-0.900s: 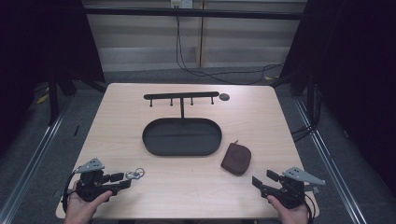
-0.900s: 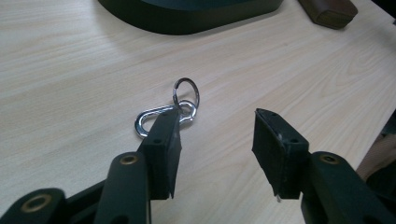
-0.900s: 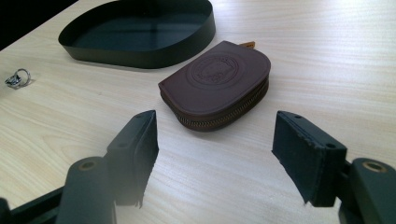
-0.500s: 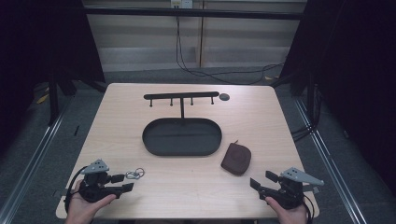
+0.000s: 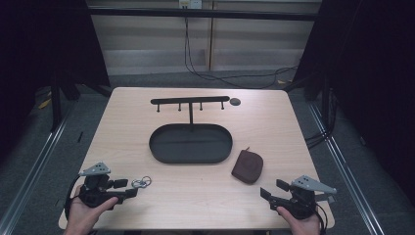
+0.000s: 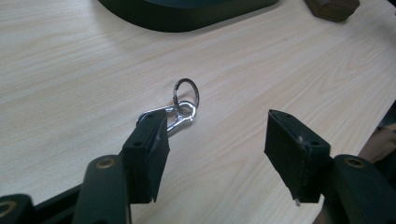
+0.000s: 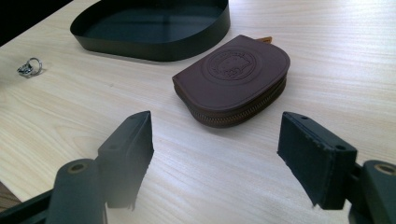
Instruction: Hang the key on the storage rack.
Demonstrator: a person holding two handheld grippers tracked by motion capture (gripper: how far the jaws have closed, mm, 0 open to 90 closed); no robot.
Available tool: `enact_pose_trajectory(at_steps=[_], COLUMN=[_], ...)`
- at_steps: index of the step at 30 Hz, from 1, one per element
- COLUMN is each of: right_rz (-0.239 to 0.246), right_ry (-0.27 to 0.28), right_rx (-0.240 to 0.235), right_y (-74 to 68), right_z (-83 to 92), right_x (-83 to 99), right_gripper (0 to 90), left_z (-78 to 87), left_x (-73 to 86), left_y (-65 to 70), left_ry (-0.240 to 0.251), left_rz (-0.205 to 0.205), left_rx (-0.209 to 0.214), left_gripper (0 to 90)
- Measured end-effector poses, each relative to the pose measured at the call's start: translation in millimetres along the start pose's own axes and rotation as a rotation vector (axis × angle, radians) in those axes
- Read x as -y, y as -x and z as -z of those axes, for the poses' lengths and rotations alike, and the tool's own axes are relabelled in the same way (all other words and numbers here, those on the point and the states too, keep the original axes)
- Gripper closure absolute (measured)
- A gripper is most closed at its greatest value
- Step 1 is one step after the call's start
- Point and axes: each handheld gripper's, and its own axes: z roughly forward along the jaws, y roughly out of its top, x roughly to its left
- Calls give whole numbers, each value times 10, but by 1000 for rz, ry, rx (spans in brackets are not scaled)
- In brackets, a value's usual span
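Hovering open: L gripper (image 5: 128, 188) by keyring (image 5: 140, 182) | near table (image 5: 195, 196) edge

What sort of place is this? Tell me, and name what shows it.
Probably a lab or test room set up for recording, not a home: a bare wooden table stands on a metal frame, with dark curtains on both sides and loose cables on the floor behind.

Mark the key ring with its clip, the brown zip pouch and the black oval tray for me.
key ring (image 6: 186, 93), left gripper view, on the dark round ring above the silver clip.
brown zip pouch (image 7: 232, 70), right gripper view, on its embossed top face.
black oval tray (image 5: 159, 155), high view, on its near left rim.
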Motion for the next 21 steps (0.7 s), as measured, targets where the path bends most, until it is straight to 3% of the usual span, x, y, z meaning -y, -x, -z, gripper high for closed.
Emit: enact_pose_trajectory(at_steps=[6, 8, 12, 16, 17, 21], right_rz=[1, -1, 0, 4, 5, 2], right_ry=[-1, -6, -15, -17, -15, -16], right_rx=[-7, -11, -17, -19, -20, -21], right_y=[-5, 2, 2, -2, -1, 2], right_z=[0, -5, -26, -26, -22, -20], right_x=[3, 4, 2, 3, 4, 5], right_gripper=[264, 264, 262, 261, 261, 260], left_z=[-39, -61, -94, -112, -117, -116], left_x=[-77, -139, -251, -335, -398, -482], left_y=[52, 96, 166, 199, 198, 196], left_ry=[-39, -47, -68, -77, -91, -88], left_rz=[-31, -63, -103, -116, -130, -144], left_rx=[-18, -23, -6, -19, -6, -6], left_gripper=[418, 429, 370, 359, 360, 433])
